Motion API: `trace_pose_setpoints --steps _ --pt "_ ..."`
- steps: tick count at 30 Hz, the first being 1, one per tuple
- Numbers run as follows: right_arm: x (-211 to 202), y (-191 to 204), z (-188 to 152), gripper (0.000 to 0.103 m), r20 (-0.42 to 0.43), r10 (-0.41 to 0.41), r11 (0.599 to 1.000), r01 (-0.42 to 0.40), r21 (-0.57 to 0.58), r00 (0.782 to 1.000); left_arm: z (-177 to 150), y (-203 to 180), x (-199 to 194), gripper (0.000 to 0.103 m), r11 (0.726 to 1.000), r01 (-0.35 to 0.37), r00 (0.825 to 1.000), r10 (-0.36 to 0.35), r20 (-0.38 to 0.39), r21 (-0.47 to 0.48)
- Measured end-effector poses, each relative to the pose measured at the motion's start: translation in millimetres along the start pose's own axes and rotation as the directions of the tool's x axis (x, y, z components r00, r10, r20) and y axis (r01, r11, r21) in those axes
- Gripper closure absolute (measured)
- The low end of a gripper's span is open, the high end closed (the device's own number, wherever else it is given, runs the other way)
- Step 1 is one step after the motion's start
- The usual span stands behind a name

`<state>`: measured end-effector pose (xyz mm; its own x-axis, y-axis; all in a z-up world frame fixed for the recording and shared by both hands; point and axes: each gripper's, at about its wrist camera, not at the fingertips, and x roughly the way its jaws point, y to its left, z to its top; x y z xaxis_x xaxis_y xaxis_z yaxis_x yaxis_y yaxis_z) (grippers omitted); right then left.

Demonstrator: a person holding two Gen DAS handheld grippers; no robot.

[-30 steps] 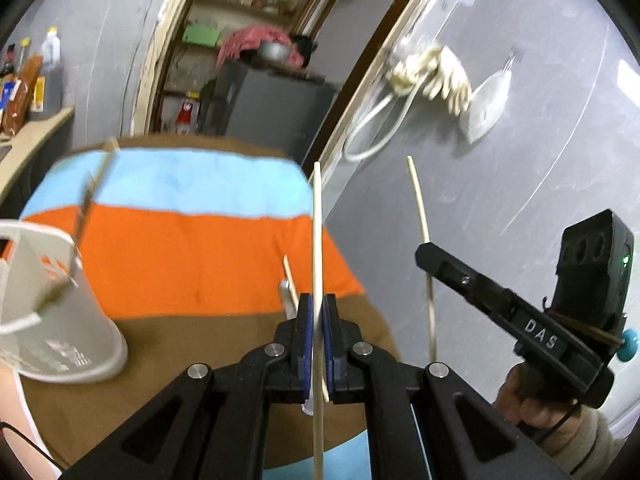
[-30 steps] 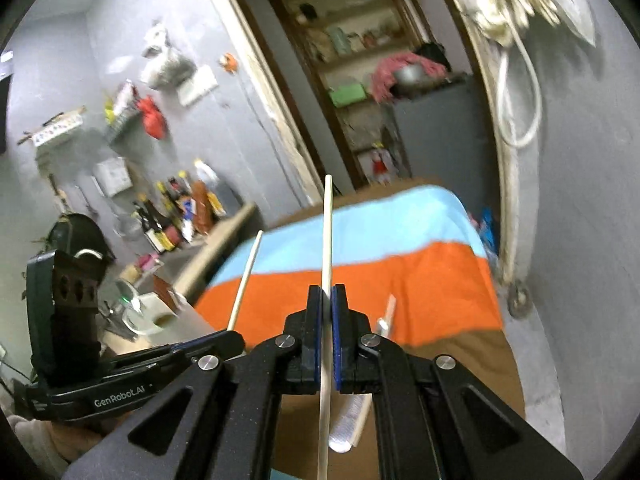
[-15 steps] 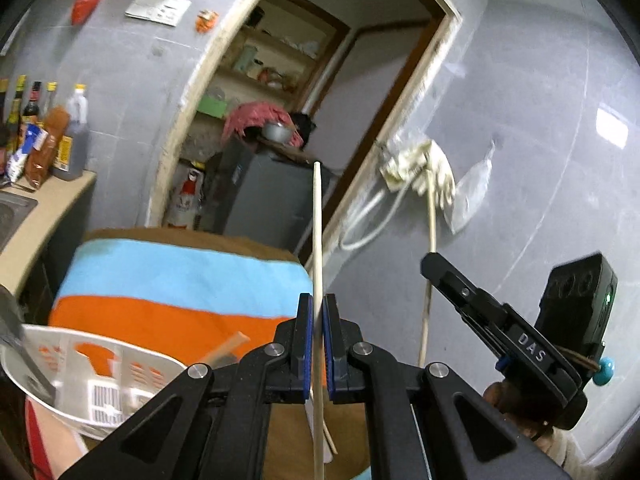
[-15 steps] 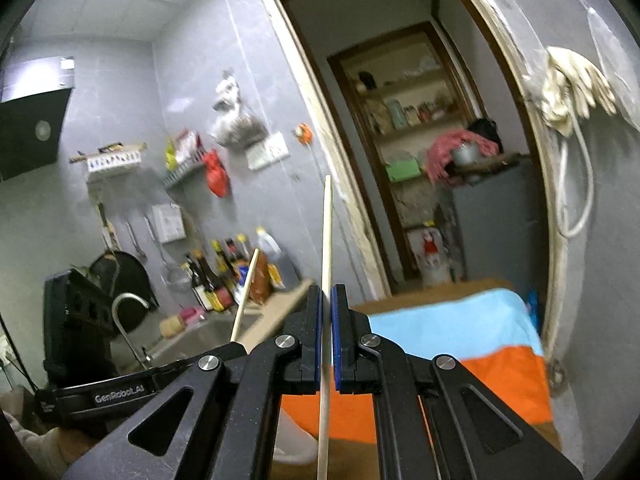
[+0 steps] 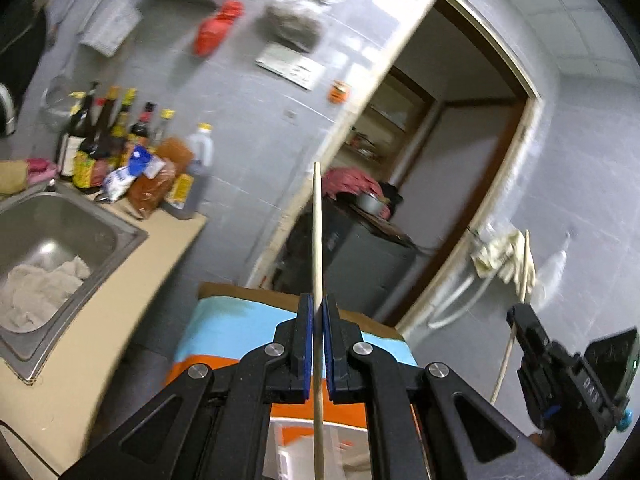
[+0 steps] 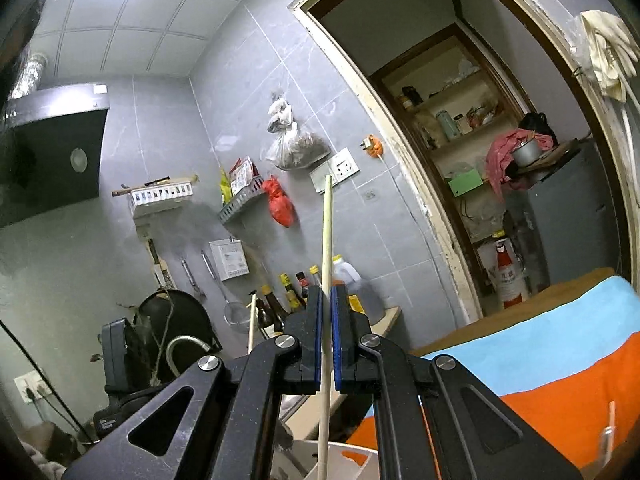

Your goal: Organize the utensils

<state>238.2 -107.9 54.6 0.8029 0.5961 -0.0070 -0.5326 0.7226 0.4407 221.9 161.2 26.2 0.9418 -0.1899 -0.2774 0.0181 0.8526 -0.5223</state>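
Observation:
My left gripper [image 5: 316, 312] is shut on a pale wooden chopstick [image 5: 317, 232] that stands upright, tilted up toward the wall. My right gripper [image 6: 327, 304] is shut on a second chopstick [image 6: 327, 236], also upright. The right gripper shows in the left wrist view [image 5: 560, 364] at lower right with its chopstick [image 5: 520, 280]. The left gripper shows in the right wrist view [image 6: 120, 360] at lower left. A white slotted utensil basket [image 5: 316, 444] lies below the left jaws; its rim also shows in the right wrist view [image 6: 344, 456]. A white spoon [image 6: 608, 428] lies on the cloth.
A blue, orange and brown striped cloth [image 6: 560, 376] covers the table. A steel sink [image 5: 52, 240] with a rag sits left, sauce bottles [image 5: 120, 156] behind it on the counter. A doorway [image 6: 500, 160] opens to a pantry with a grey cabinet [image 6: 568, 232].
Both grippers have tilted up and lifted, still shut on their chopsticks. The view swung from the table to the wall and ceiling. The basket now sits under the jaws.

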Motion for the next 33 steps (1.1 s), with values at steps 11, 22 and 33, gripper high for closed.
trace_pose_setpoints --steps 11,22,33 --pt "31.8 -0.1 -39.2 0.099 -0.024 -0.041 0.993 0.037 -0.116 0.999 -19.3 30.6 27.5 0.098 0.998 0.050 0.997 -0.048 0.064 -0.034" --pt "33.0 1.3 -50.3 0.099 -0.022 -0.074 0.981 0.069 -0.179 0.997 -38.5 19.4 24.1 0.098 0.997 0.012 0.994 -0.021 0.107 0.078" --pt "31.5 3.2 -48.5 0.099 -0.032 -0.076 0.979 0.069 -0.191 0.997 -44.8 12.9 19.6 0.098 0.992 0.005 0.995 -0.017 0.098 0.122"
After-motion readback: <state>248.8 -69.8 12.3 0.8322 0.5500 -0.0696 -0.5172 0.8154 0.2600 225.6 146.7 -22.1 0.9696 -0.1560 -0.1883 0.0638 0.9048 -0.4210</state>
